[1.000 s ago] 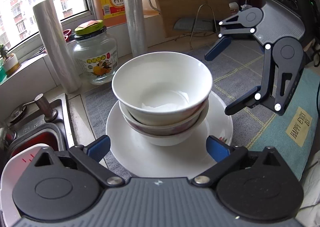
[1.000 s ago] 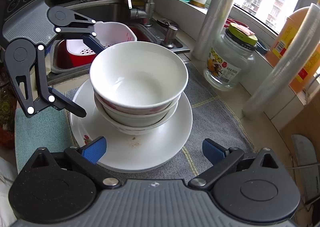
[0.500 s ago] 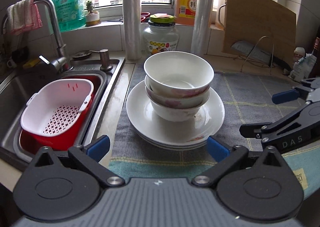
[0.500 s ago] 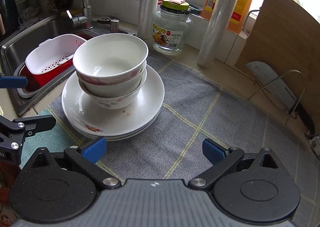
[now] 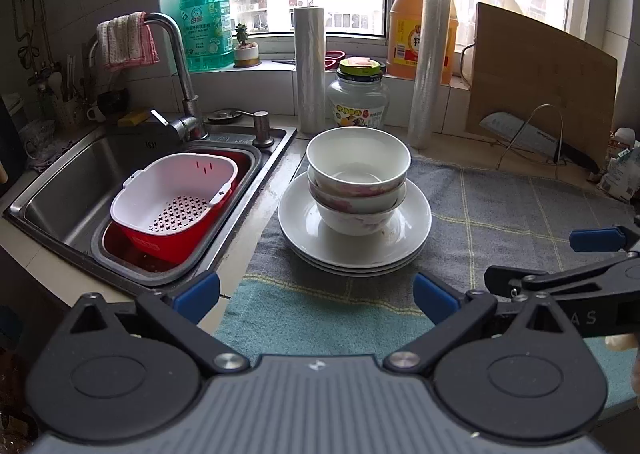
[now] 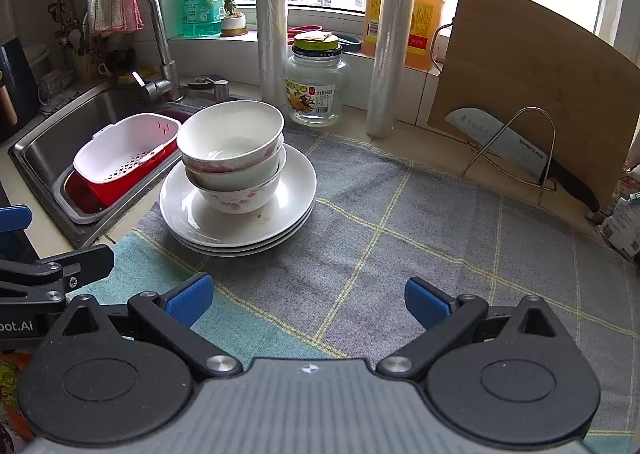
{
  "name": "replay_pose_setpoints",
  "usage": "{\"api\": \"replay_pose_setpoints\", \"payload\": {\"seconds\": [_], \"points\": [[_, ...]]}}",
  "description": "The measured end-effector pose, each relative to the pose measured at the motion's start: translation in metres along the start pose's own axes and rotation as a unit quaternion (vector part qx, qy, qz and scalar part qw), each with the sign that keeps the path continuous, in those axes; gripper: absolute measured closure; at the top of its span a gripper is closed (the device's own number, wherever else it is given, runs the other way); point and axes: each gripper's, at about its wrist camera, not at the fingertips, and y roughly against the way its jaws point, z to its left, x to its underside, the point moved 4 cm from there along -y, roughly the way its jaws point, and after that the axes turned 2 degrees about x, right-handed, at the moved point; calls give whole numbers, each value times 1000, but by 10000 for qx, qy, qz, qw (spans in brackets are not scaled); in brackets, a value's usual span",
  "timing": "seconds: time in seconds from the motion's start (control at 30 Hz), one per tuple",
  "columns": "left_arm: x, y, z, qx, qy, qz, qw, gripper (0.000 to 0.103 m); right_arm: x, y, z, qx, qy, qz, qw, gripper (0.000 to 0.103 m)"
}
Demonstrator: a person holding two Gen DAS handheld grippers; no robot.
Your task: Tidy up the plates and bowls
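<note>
While both grippers (image 5: 316,296) (image 6: 308,300) gape empty, bowls (image 5: 358,178), seemingly three, sit nested on plates (image 5: 304,230).

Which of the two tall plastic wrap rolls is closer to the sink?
The shorter roll, left of the glass jar, is closer to the sink. The taller roll stands on the jar's other side, near the cutting board.

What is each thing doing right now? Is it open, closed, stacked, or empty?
Left tool: open, holding nothing.
Right tool: open, holding nothing.
Bowls: nested upright, top one empty.
Plates: stacked under the bowls.
Glass jar: lid on.
White colander: empty, in the sink.
Knife: resting in the wire rack.
</note>
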Motion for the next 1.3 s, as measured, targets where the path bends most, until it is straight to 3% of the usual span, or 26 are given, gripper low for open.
{"api": "replay_pose_setpoints", "payload": {"seconds": [0.37,1.3], "points": [[4,17,-5,-120,53,-67,9999,1,7,14,-1,-58,-67,-83,9999,0],[-1,19,-5,-142,146,-47,9998,1,1,17,-2,9,-93,-167,9998,0]]}}
